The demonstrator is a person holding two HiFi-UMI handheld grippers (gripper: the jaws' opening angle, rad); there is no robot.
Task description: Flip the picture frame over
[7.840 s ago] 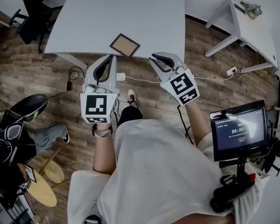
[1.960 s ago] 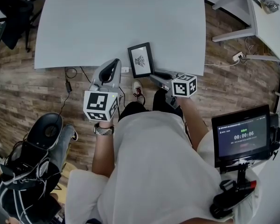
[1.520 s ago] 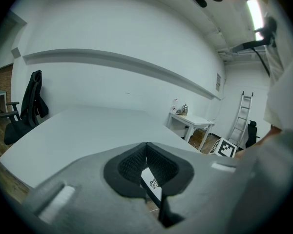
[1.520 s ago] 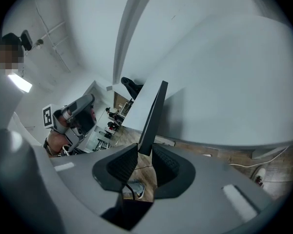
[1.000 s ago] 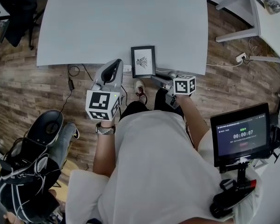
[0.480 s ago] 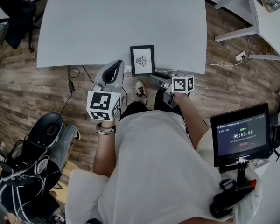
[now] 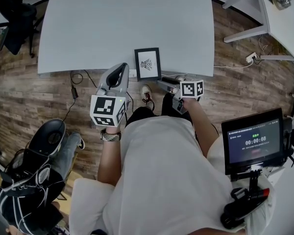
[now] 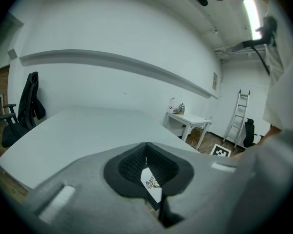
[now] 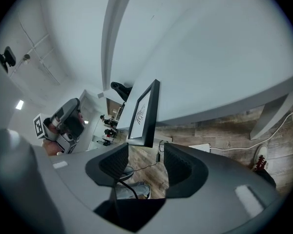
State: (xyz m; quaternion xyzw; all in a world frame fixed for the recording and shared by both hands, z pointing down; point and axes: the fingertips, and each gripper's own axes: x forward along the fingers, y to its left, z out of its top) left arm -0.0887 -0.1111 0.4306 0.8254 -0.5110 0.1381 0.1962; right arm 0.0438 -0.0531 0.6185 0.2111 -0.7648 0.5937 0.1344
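Claws number two, one in each of the person's hands, and each carries one cube with square markers. Left claw [image 7: 118, 69] hovers off the near edge of the surface [image 7: 127, 18], just left of the frame; in the left gripper view its jaws meet at the tips, and only a thin slit stays lower down, with nothing gripped.

One picture frame [image 7: 147, 63] lies on the surface, flat and face up, at the near edge between the two claws, and its near end pokes a little past that edge. It is an upright rectangle with a black border, a white sheet inside and a small dark drawing at the middle. Through the left claw's slit a strip of it shows [image 8: 154, 184].

Right claw [image 7: 162, 82] sits just near-right of the frame, below the surface's edge. Its jaws have just been opening and now stand wide apart with nothing between them [image 9: 145, 152]; the frame's near corner [image 9: 142, 112] stands just beyond the tips, untouched.

One dark screen [image 7: 251, 140] with a timer shows at the near right, and a second white table [image 7: 279, 23] stands far right.
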